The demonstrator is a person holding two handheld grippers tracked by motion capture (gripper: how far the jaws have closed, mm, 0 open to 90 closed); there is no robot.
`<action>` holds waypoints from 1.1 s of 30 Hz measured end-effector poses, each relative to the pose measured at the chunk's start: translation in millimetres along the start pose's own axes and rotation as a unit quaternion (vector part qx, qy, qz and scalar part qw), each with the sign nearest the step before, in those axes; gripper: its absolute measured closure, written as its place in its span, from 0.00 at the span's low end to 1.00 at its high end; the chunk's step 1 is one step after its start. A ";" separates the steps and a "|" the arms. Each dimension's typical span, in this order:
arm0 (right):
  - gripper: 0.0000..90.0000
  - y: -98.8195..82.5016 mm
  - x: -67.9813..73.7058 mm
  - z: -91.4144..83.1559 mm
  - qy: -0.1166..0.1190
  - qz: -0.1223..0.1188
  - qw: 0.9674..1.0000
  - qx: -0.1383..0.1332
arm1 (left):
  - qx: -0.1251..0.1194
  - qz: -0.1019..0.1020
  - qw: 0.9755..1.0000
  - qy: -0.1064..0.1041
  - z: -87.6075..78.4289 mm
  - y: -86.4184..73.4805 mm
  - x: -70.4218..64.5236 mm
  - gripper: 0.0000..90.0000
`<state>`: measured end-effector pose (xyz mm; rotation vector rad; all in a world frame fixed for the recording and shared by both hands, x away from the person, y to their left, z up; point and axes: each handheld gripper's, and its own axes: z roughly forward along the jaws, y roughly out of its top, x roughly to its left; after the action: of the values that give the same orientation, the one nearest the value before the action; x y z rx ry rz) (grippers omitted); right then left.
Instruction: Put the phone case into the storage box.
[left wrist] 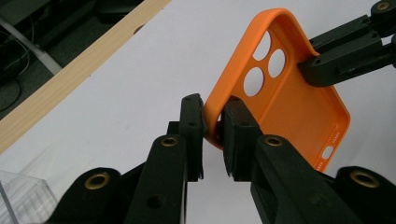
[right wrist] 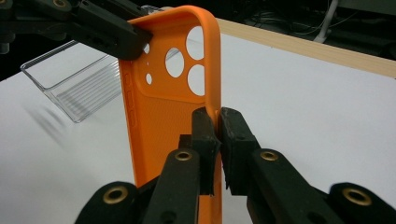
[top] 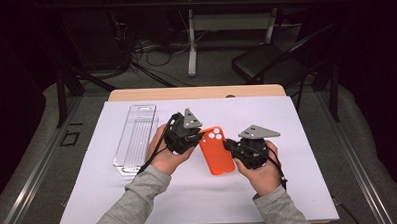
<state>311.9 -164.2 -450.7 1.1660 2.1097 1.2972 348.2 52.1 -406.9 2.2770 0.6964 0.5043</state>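
No text, label, brand name or number can be read in these pictures. The orange phone case [top: 217, 151] has no visible writing on it. The clear tray [top: 136, 138] is also without any label.

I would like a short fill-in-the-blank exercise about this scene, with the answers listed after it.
1. The phone case held between the two grippers is ____ in colour.
2. The left gripper and the right gripper each pinch one ____ of the case.
3. The case has ____ large round camera holes.
4. The clear plastic tray lies to the ____ of the case in the high view.

Answers: orange; edge; three; left
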 end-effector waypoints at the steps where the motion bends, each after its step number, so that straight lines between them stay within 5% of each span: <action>1: 0.94 0.0 0.0 -0.1 0.000 0.000 1.000 0.001 | -0.001 -0.003 1.000 -0.001 0.1 -0.2 -0.2 0.89; 33: 0.93 -0.1 -1.2 -0.5 0.013 0.004 1.000 -0.005 | 0.001 -0.022 1.000 -0.016 -4.3 1.2 4.1 0.90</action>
<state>312.2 -165.4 -450.6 1.1616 2.1166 1.3309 349.5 56.0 -402.4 2.2617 0.7298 0.4468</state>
